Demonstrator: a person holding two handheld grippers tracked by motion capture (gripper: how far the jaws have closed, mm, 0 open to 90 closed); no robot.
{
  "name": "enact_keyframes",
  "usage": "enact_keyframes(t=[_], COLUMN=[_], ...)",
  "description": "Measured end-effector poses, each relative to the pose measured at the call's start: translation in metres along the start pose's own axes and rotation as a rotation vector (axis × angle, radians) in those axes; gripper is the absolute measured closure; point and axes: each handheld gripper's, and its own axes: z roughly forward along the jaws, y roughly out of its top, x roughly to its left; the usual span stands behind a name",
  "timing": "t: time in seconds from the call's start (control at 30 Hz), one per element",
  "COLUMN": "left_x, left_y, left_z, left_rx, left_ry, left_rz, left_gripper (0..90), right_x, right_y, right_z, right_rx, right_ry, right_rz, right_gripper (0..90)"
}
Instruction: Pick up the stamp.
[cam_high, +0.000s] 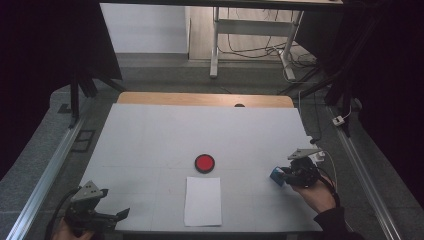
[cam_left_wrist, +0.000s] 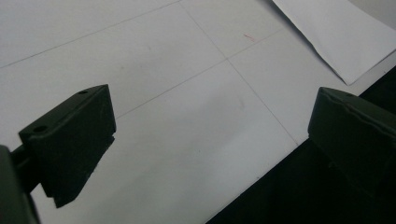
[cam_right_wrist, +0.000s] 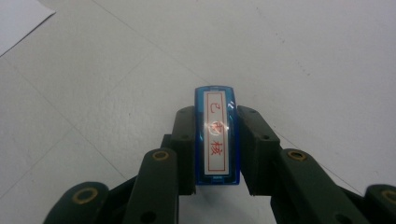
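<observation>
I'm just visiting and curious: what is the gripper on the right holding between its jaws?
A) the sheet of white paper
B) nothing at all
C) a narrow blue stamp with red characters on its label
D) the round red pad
C: in the right gripper view, the right gripper has both jaws pressed against the sides of the blue stamp, whose white label bears red characters.

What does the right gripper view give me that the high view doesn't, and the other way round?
Right gripper view alone: the red characters on the white label of the blue stamp, and the jaws pressed against both its sides. High view alone: the red ink pad, the person's hand on the right gripper, and the left gripper with jaws open at the near left corner. Both: the blue stamp, the white paper sheet and the white table.
</observation>
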Motion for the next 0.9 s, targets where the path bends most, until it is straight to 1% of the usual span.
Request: enact_keyframes(t=[0.1,0.2,0.27,0.33,0.37,0.43,0.47,0.6,0.7,0.83,0.9], left_x=[0.000,0.000,0.000,0.000,0.000,0.000,0.000,-0.001,-0.001,0.000,0.000], left_y=[0.000,0.000,0.000,0.000,0.000,0.000,0.000,0.000,0.000,0.000,0.000], left_z=[0.000,0.000,0.000,0.000,0.000,0.000,0.000,0.000,0.001,0.001,0.001], left_rx=[0.000,0.002,0.003,0.003,0.003,0.003,0.003,0.005,0.006,0.006,0.006], left_ry=[0.000,0.002,0.002,0.002,0.003,0.003,0.003,0.004,0.006,0.006,0.006], left_rz=[0.001,0.002,0.002,0.001,0.001,0.001,0.001,0.002,0.002,0.001,0.001], left_gripper=[1.5,1.5,1.5,1.5,1.6,1.5,1.6,1.6,1.7,1.7,1.7], right_x=[0.000,0.000,0.000,0.001,0.001,0.001,0.000,0.000,0.000,0.001,0.003], right_y=[0.000,0.000,0.000,0.000,0.001,0.001,0.001,0.001,0.002,0.003,0.004], right_z=[-0.001,-0.002,-0.005,-0.006,-0.008,-0.009,-0.010,-0.011,-0.013,-0.016,-0.017], right_rx=[-0.005,-0.009,-0.027,-0.032,-0.042,-0.048,-0.063,-0.068,-0.081,-0.101,-0.106], right_ry=[0.013,0.009,0.001,-0.001,-0.005,-0.005,0.000,0.006,0.012,0.020,0.022], right_rz=[0.008,0.000,-0.011,-0.010,-0.001,0.002,0.010,0.017,0.036,0.044,0.035], right_gripper=[70.3,70.3,70.3,70.4,70.4,70.4,70.4,70.5,70.4,70.4,70.4])
